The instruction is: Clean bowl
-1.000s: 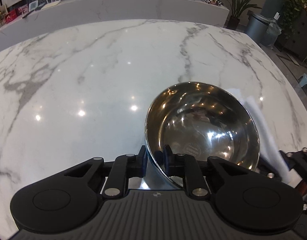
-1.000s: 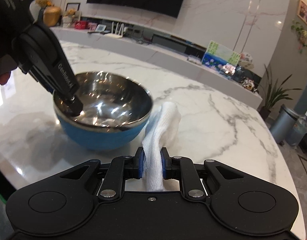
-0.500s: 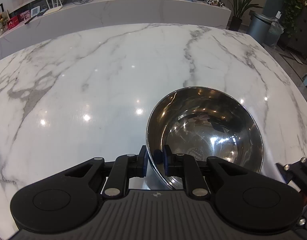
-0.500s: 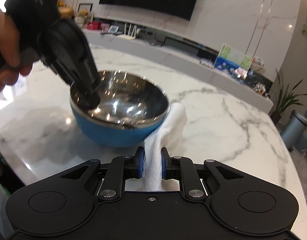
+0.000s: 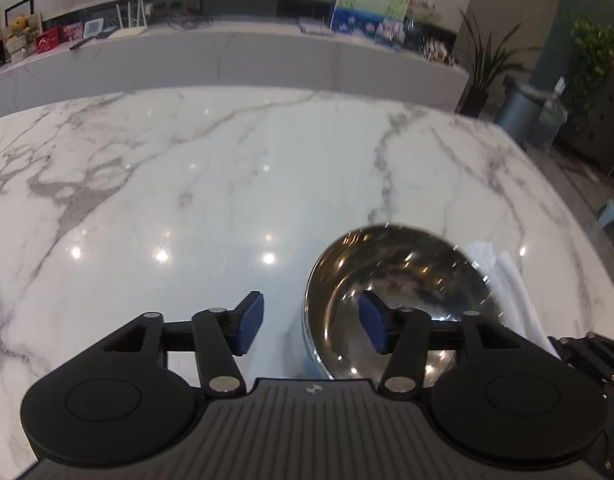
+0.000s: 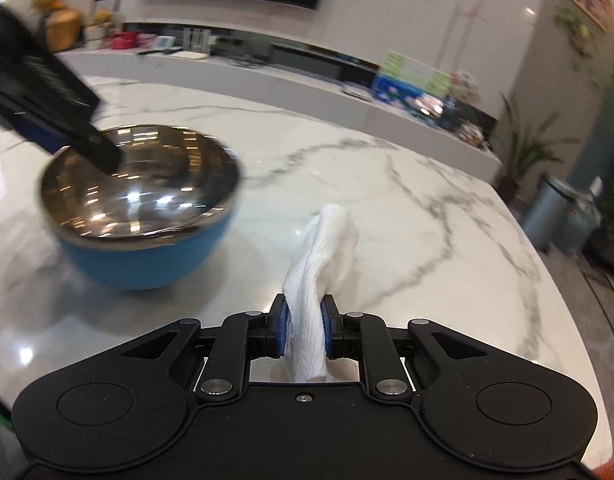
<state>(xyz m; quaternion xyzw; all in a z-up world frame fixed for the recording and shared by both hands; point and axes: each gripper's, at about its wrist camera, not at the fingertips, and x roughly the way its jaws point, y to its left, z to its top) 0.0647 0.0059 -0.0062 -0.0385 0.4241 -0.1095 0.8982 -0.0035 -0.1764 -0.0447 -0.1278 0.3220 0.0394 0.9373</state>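
A steel bowl [image 5: 399,292] with a blue outside [image 6: 147,264] stands on the marble table. My left gripper [image 5: 311,325] straddles its near rim; the jaws are opening, and neither blue pad touches the rim between them. In the right wrist view one of its fingers [image 6: 103,152] reaches over the bowl's far-left rim. My right gripper [image 6: 305,320] is shut on a folded white cloth [image 6: 323,248], held to the right of the bowl and apart from it. The same cloth [image 5: 511,288] shows just beyond the bowl's right side in the left wrist view.
The white marble table [image 5: 187,184] stretches far beyond the bowl and ends in a rounded edge on the right. Behind it runs a long low cabinet [image 6: 307,84] with small items. A grey bin [image 6: 555,216] and potted plants stand on the floor to the right.
My left jaws, shut on the bowl's rim before, have spread wide and let it go. My right gripper has carried the cloth rightward, off the bowl's side.
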